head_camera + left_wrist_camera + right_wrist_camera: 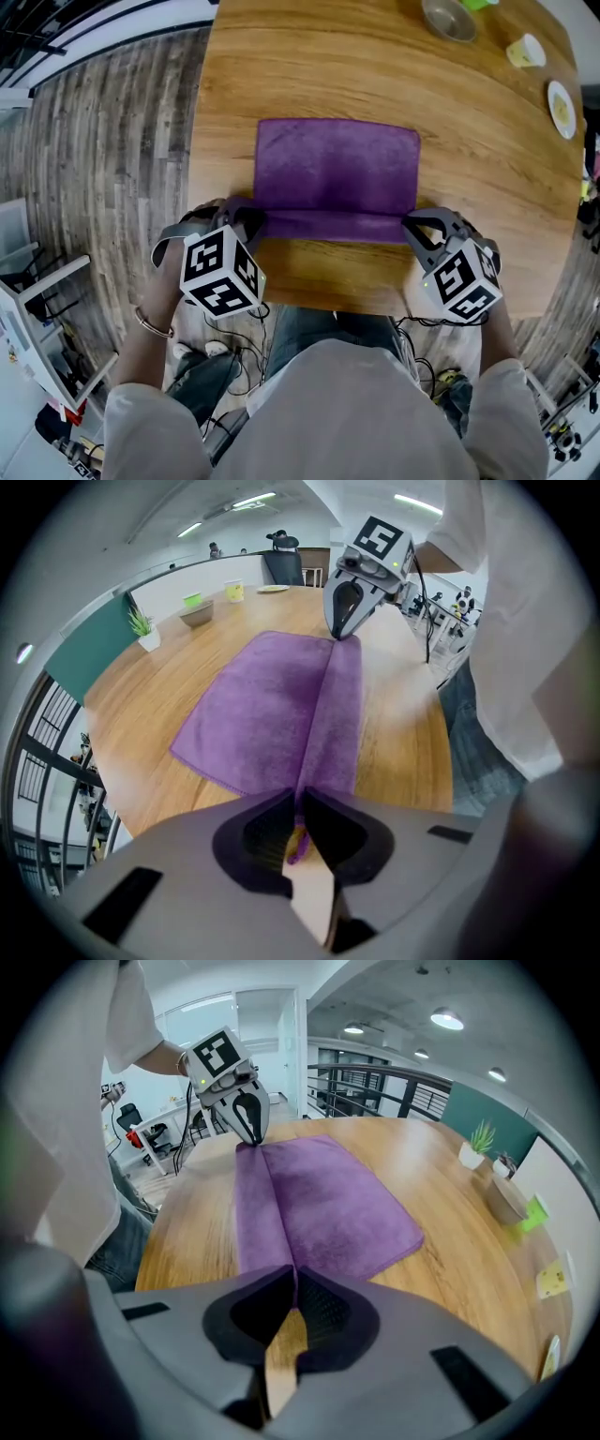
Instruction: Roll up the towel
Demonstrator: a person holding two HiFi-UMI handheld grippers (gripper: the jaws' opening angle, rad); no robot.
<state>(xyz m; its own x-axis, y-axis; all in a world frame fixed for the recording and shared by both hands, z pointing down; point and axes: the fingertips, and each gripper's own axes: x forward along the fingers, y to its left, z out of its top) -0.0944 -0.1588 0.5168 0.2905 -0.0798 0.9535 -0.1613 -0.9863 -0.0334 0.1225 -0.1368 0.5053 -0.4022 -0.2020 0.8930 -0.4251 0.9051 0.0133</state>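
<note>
The purple towel [337, 173] lies on the wooden tabletop [375, 66], with its near edge folded over into a narrow band. The left tongs [246, 223] pinch the left end of this fold, and the right tongs [419, 230] pinch the right end. A bowl [448, 19] and a cup [526, 51] stand at the far side, well apart from the towel.

light: bright, even, ceiling strips | shadows: soft | edges: fisheye-warped, black vignette | near foreground: blurred
</note>
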